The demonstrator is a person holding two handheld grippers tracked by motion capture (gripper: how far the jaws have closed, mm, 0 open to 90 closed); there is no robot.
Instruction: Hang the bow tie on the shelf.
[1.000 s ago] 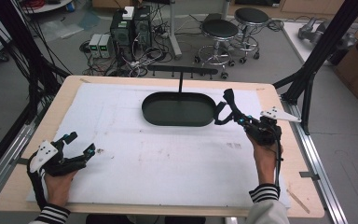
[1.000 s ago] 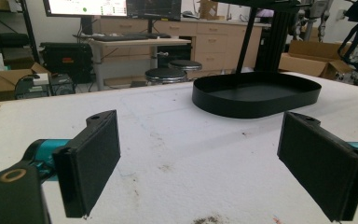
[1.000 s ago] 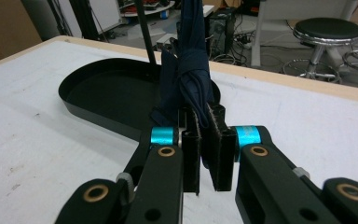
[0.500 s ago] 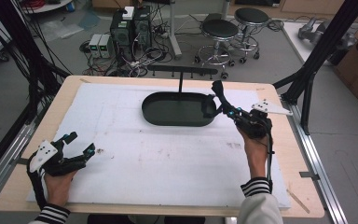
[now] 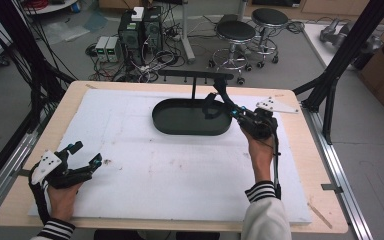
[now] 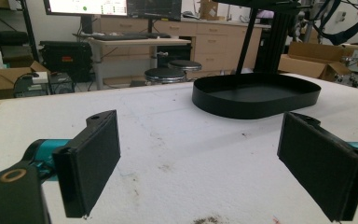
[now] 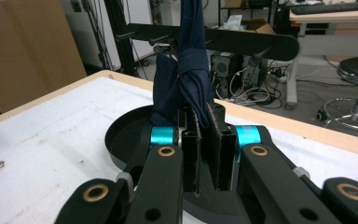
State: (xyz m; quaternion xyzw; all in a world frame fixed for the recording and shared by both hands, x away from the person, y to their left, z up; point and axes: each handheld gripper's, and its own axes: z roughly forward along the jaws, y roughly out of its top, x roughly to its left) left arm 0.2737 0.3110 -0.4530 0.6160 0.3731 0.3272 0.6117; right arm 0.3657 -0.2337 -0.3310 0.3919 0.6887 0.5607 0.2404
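Pinched between the right gripper's [image 7: 204, 140] closed jaws was a dark blue cloth [image 7: 186, 70], held up over the black tray [image 5: 190, 117], close under the rack's crossbar [image 7: 242, 42]. Draping it would probably call for a steady lift clear over that bar before letting go. Well apart, the left gripper [image 5: 85, 156] rested spread and empty.

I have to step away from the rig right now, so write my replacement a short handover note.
Right gripper: shut on a dark blue cloth, held up over the black oval tray at the far middle of the white mat, near the black T-shaped stand.
Left gripper: open, holding nothing, resting at the near left of the mat.
Done: cloth gripped and lifted.
Left: probably hang the cloth on the stand's bar, then release.
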